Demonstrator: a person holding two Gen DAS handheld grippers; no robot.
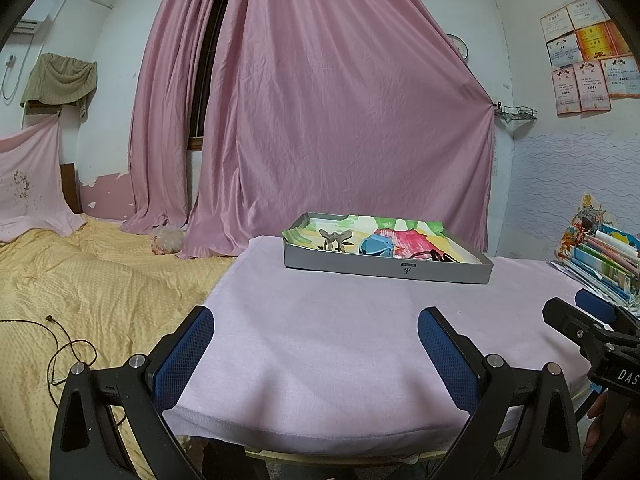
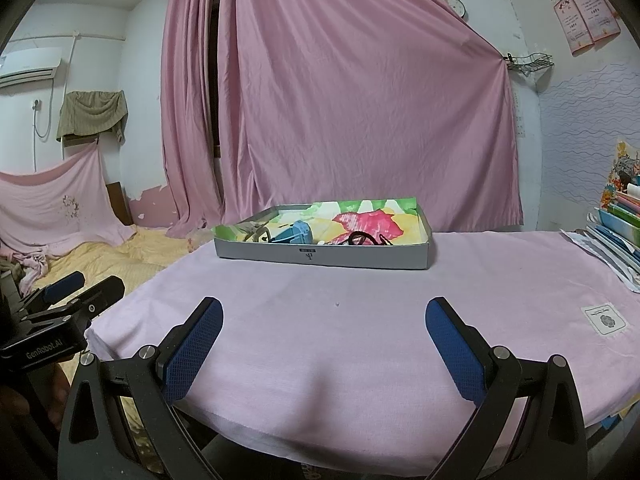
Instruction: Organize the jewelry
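Low in the left wrist frame, the left gripper [image 1: 316, 332] hangs over the near edge of a table spread with a pink cloth [image 1: 340, 340], its blue-padded jaws spread wide with nothing between them. The right gripper [image 2: 324, 324] sits the same way in its own view: jaws released, empty, above the cloth (each tool also shows at the margin of the other's frame). A small white label [image 2: 604, 319] is sewn on the cloth at lower right. At frame centre, well apart from both grippers, a shallow grey box [image 1: 384, 270] lined with bright painted paper rests on the far part of the table. Inside lie a beige hair claw clip [image 1: 335, 239] at left, a blue hair clip [image 1: 376, 247] in the middle and a dark cord bracelet [image 2: 366, 239] toward the right. A stack of books [image 1: 604, 256] stands at the right edge. A yellow bedspread [image 1: 80, 280] fills the left, and pink curtains [image 1: 320, 100] cover the back wall.
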